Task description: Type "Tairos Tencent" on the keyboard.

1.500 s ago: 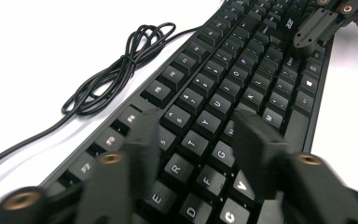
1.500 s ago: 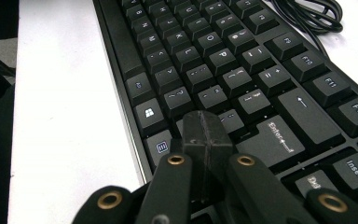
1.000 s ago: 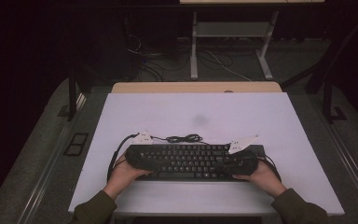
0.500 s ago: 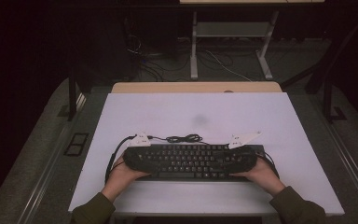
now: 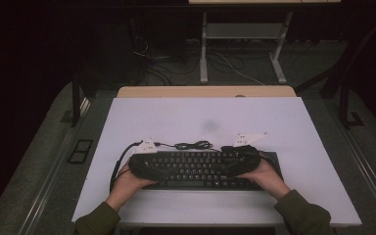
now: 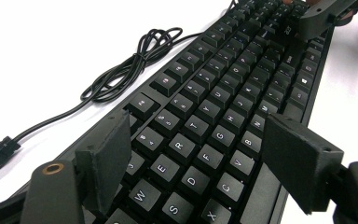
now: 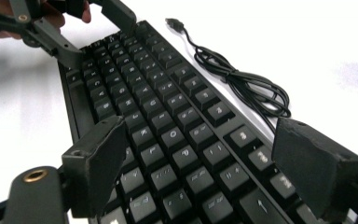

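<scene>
Beyond both claws, just past the keyboard's (image 5: 200, 169) far edge, a coiled black cable (image 5: 192, 145) lies on the white counter (image 5: 200, 117). The right claw view shows the cable's plug end (image 7: 175, 23) lying free — the high view is too small to tell. The left claw (image 6: 198, 163) stands spread astride the keyboard's left end, pads at its edges; whether they press I cannot tell. The right claw (image 7: 200, 163) has just been opening — spread over the right end, keys between its pads.
</scene>
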A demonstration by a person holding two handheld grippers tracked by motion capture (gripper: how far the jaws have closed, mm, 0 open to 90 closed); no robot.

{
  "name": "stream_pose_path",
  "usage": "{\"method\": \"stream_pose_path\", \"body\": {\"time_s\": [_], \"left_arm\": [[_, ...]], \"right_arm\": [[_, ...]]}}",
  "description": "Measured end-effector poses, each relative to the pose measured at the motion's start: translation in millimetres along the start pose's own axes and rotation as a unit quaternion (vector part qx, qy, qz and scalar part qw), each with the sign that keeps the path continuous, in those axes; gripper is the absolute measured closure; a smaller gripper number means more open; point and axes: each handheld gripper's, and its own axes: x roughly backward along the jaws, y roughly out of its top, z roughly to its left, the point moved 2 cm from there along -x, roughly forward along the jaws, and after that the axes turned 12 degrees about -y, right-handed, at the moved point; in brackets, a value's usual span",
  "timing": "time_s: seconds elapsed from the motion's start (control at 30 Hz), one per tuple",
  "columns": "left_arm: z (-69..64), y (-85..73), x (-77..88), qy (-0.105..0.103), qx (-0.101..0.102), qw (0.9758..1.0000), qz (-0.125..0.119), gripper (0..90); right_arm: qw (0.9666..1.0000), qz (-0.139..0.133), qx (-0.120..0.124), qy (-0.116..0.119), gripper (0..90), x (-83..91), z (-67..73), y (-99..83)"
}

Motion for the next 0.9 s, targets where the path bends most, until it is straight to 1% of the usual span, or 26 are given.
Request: {"method": "stream_pose_path", "body": {"time_s": [0.2,0.27,0.3,0.43,0.53,0.77,0.87,0.9], "left_arm": [[0.3,0.3,0.2,0.005,0.001,1.0000,-0.002,24.2],[0.4,0.8,1.1,0.006,-0.001,1.0000,-0.003,25.1],[0.4,1.1,1.3,0.007,-0.002,1.0000,-0.006,26.3],[2.1,1.0,2.9,0.013,-0.004,0.9999,-0.006,32.7],[5.1,0.2,3.4,0.019,-0.002,0.9998,-0.003,39.8],[10.9,-1.6,3.8,0.021,0.007,0.9997,-0.002,66.8],[12.3,-2.6,2.8,0.016,0.010,0.9998,0.004,76.5],[12.5,-2.9,2.7,0.015,0.009,0.9998,0.010,79.7]], "right_arm": [[0.9999,-0.009,-0.006,0.002,17.2,-5.4,0.6,4.5],[0.9999,-0.013,-0.006,0.004,17.2,-6.4,1.3,5.0],[0.9999,-0.013,-0.006,0.005,17.2,-6.8,1.7,5.1],[0.9999,-0.011,-0.006,0.006,17.2,-8.0,2.9,4.2],[0.9999,-0.011,-0.004,0.007,17.2,-8.8,3.1,3.5],[0.9999,-0.011,-0.005,0.011,17.2,-10.3,4.0,3.5],[0.9999,-0.012,-0.004,0.011,17.2,-10.6,4.3,3.8],[0.9999,-0.012,-0.003,0.012,17.2,-10.6,4.4,3.9]]}}
